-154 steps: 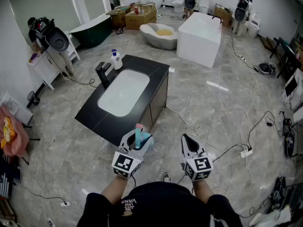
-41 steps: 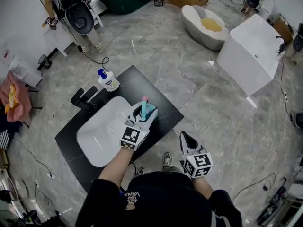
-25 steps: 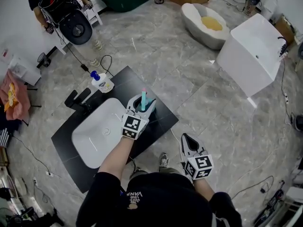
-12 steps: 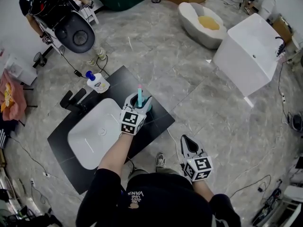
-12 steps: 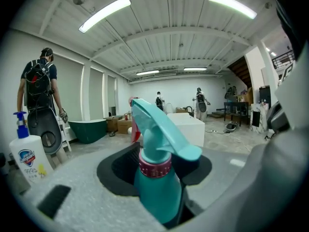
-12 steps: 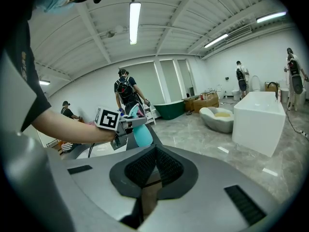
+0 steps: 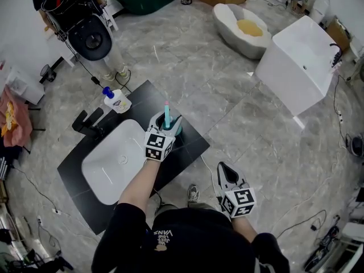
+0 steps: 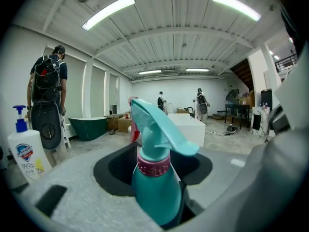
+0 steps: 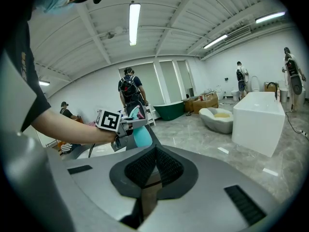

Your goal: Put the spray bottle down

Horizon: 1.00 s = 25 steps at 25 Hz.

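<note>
The spray bottle [image 7: 167, 117] is teal with a pink collar and a pink nozzle tip. It stands upright between the jaws of my left gripper [image 7: 169, 124], over the right end of the black vanity counter [image 7: 191, 144]. In the left gripper view the spray bottle [image 8: 155, 183] fills the gap of the left gripper [image 8: 159, 161], whose jaws are opening while the pads still touch it. Whether its base rests on the counter is hidden. My right gripper [image 7: 226, 170] hangs near my body over the floor, shut and empty; in its own view the right gripper [image 9: 153, 162] shows its pads meeting, with the spray bottle [image 9: 140, 133] ahead.
A white sink basin [image 7: 108, 165] is set in the counter, with a black faucet [image 7: 87, 123] and a soap pump bottle [image 7: 116, 100] at its far side. A person with a backpack [image 7: 85, 24] stands beyond. A white square tub [image 7: 296, 67] and an oval tub [image 7: 244, 24] stand on the floor.
I have walked up to the vanity, carrying the bottle from over the floor to over the counter's right end. In the last second the left gripper sank slightly; the right gripper stayed still.
</note>
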Each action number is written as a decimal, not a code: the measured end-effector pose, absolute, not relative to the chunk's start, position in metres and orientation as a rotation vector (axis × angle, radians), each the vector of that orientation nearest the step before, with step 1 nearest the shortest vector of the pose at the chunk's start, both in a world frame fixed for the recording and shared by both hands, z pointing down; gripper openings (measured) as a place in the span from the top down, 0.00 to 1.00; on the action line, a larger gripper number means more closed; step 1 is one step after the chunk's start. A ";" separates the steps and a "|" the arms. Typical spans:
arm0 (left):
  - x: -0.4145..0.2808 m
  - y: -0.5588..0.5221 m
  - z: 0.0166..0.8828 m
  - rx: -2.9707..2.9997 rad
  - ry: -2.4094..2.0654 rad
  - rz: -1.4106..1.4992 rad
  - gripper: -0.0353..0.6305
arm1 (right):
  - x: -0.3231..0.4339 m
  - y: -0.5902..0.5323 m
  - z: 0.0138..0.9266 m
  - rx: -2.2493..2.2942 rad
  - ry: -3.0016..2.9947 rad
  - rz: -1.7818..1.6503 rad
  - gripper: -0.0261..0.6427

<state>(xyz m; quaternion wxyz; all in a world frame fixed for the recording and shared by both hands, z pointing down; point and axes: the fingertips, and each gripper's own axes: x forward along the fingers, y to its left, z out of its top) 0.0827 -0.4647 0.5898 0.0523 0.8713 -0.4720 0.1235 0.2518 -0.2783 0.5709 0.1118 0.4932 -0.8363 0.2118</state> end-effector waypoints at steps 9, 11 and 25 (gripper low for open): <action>0.084 -0.461 0.594 2.619 -1.390 0.369 0.45 | 0.254 -0.277 0.567 1.459 -2.455 0.622 0.96; 0.084 -0.460 0.594 2.621 -1.387 0.371 0.44 | 0.252 -0.276 0.566 1.463 -2.456 0.618 0.96; 0.075 -0.435 0.589 2.643 -1.316 0.397 0.44 | 0.238 -0.258 0.557 1.542 -2.436 0.602 0.96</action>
